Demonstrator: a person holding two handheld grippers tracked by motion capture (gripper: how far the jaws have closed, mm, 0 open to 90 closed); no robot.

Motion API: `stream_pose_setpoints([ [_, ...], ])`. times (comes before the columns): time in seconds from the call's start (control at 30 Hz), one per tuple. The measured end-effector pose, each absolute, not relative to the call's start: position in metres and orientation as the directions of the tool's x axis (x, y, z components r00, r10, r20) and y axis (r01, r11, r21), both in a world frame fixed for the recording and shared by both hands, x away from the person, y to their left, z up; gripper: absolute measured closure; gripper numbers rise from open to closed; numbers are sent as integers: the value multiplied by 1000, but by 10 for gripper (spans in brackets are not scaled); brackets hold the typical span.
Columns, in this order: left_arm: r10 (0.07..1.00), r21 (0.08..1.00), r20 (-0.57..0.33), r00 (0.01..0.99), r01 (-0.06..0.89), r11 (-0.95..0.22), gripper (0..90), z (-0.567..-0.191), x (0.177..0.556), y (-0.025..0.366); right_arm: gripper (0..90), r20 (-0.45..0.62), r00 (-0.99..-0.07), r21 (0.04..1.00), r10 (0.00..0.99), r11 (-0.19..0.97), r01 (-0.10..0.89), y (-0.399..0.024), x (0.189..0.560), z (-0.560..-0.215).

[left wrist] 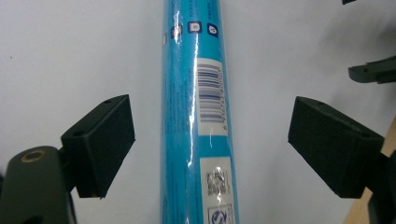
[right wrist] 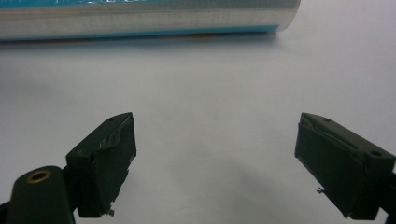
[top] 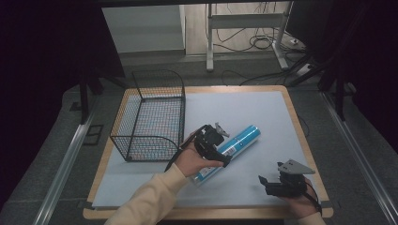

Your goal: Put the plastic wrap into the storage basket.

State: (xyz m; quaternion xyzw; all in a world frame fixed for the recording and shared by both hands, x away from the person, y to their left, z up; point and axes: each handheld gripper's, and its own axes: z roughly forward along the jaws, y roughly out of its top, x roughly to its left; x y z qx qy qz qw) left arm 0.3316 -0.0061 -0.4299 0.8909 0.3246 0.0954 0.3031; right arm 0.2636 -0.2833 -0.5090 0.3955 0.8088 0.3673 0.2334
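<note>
A long blue tube point(top: 244, 136) with a barcode label lies slantwise on the pale mat point(top: 263, 108) in the middle of the table. My left gripper point(top: 224, 154) hovers over its near half, held by a hand in a cream sleeve. In the left gripper view the tube point(left wrist: 196, 116) runs up between the two wide-apart pads point(left wrist: 105, 140) of my left gripper point(left wrist: 212, 140), and neither pad touches it. My right gripper point(top: 264, 183) rests near the front right corner of the mat. It is open point(right wrist: 215, 158) with nothing between its jaws, and the tube point(right wrist: 140, 21) lies farther off.
A black wire basket point(top: 180, 117) stands on the left part of the table, just left of the tube and my left hand. The wooden table edge point(top: 300, 136) frames the mat. Beyond the table are a desk frame and cables on the floor.
</note>
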Motion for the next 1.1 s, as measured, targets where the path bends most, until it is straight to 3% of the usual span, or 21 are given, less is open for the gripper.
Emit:
stream_pose_setpoints([
  [1.1,646,416,-69,760,611,-674,199,-474,376,-48,129,-90,-570,777,817,415,473,-285,265,-510],
])
